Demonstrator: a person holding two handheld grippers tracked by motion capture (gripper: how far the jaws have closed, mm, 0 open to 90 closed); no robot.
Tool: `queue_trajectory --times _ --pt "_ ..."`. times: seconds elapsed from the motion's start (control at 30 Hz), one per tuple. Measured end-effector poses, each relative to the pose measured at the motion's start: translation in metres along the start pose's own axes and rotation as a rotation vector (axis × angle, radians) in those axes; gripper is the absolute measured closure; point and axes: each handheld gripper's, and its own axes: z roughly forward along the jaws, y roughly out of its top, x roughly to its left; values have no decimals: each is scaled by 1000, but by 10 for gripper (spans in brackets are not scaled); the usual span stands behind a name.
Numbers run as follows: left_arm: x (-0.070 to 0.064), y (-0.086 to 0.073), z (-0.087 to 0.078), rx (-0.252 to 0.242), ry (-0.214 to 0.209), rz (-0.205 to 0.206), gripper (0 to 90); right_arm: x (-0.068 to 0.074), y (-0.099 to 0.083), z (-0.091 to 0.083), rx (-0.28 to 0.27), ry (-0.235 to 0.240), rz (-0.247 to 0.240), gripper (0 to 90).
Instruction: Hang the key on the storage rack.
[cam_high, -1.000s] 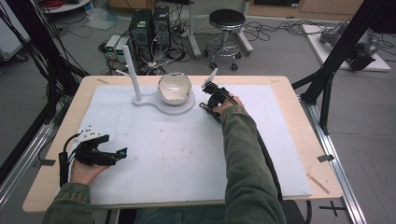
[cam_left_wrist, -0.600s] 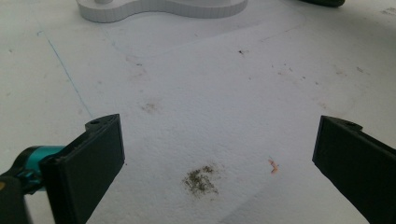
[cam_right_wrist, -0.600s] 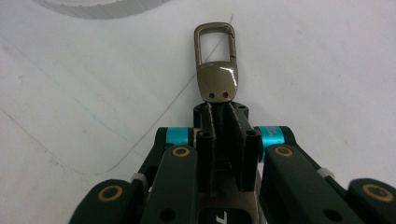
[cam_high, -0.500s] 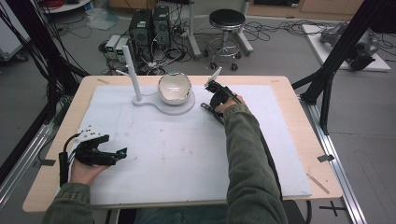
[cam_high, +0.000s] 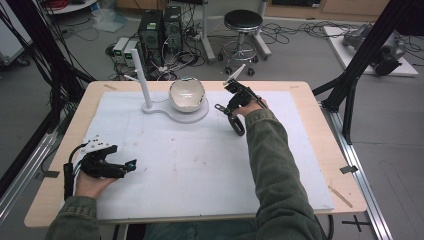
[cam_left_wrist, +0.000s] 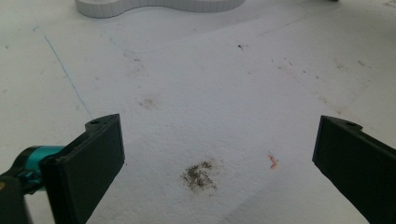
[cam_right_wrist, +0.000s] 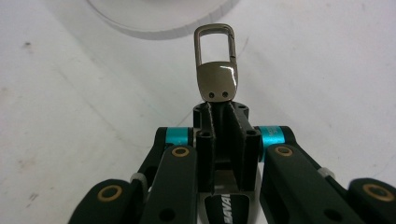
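Note:
A small metal snap clasp (cam_right_wrist: 215, 79) with a rectangular loop sticks out past the tips of my right gripper (cam_right_wrist: 219, 112), which is shut on its flat tab. In the high view that right gripper (cam_high: 222, 107) hovers just right of a white figure-eight base (cam_high: 196, 116) that carries a tilted white bowl (cam_high: 186, 94) and an upright white post (cam_high: 140, 80). The base's rim (cam_right_wrist: 159, 21) lies just beyond the clasp. My left gripper (cam_high: 130, 165) rests low at the near left of the white mat. Its jaws (cam_left_wrist: 219, 158) stand wide open with nothing between them.
A white foam mat (cam_high: 200, 165) with faint stains covers the wooden table (cam_high: 320, 125). The base's edge (cam_left_wrist: 159, 4) sits far ahead of the left gripper. Beyond the table are a stool (cam_high: 242, 22), computer boxes (cam_high: 160, 27) and cables on the floor.

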Motion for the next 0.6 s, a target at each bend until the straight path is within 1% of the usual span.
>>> queue_trajectory --times 0.07,0.2,0.27,0.37,0.43,0.47,0.57,0.6 --pt "0 0 0 -2 -1 -1 27 1 -1 -6 -7 7 -20 818" --pt "0 0 0 -2 -3 -2 27 4 -3 -14 -12 4 -9 818" --pt "0 0 0 -2 -4 -2 27 4 -4 -18 -13 5 -11 818" --pt "0 0 0 -3 -4 -2 27 6 -5 -26 -31 14 -6 817" --pt "0 0 0 -4 -4 -2 27 6 -5 -27 -38 16 -4 817" --pt "1 0 0 -3 -5 -2 27 7 -5 -29 -40 18 -14 817" --pt "1 0 1 -1 -10 -2 27 10 -5 -33 -52 30 -15 817" --pt "0 0 1 1 -12 -4 27 11 -5 -35 -56 27 -17 816"
